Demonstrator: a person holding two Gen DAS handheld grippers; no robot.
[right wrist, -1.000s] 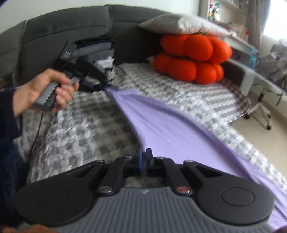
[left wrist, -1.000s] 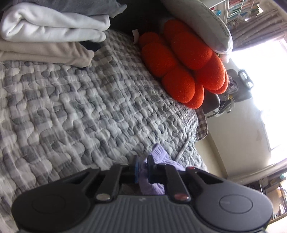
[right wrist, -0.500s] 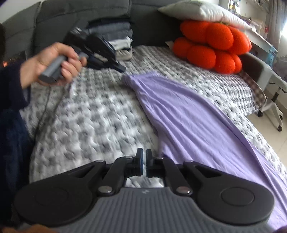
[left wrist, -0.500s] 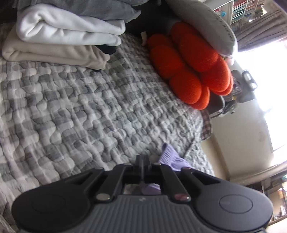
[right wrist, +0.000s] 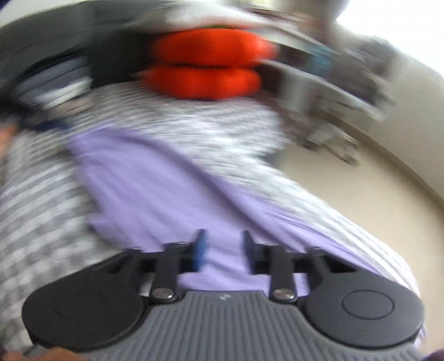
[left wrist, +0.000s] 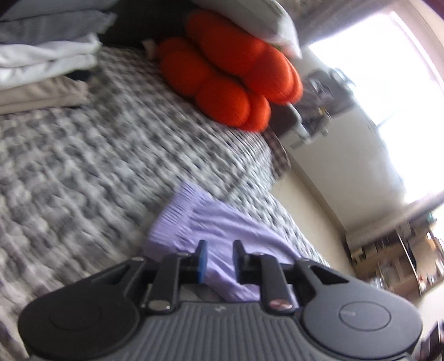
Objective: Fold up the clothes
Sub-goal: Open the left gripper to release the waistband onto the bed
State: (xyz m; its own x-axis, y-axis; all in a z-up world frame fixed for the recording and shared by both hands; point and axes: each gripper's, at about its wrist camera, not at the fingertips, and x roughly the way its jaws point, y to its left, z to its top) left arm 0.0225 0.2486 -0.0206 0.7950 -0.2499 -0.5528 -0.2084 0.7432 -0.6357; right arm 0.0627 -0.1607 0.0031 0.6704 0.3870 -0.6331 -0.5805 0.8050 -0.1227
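Observation:
A lilac garment (right wrist: pixel 155 183) lies spread along the grey checked quilt (right wrist: pixel 41 194); both views are blurred by motion. Its ribbed end (left wrist: pixel 180 205) shows in the left wrist view, lying flat just beyond my left gripper (left wrist: pixel 219 259). That gripper's jaws are opening, with a gap between the pads; the cloth lies below and past them, not pinched. My right gripper (right wrist: pixel 223 248) hovers over the middle of the garment. Its jaws are opening too, wider apart, and nothing is clamped between them.
An orange bumpy cushion (left wrist: pixel 230 80) and a grey pillow (left wrist: pixel 258 25) sit at the head of the bed. A stack of folded clothes (left wrist: pixel 41 64) rests at the far left. The quilt's edge (left wrist: pixel 280 166) drops to a pale floor (right wrist: pixel 360 194) on the right.
Both grippers have let go of the lilac cloth and their jaws have parted. The garment has dropped flat onto the quilt. The right gripper has swung sideways and now faces along the garment.

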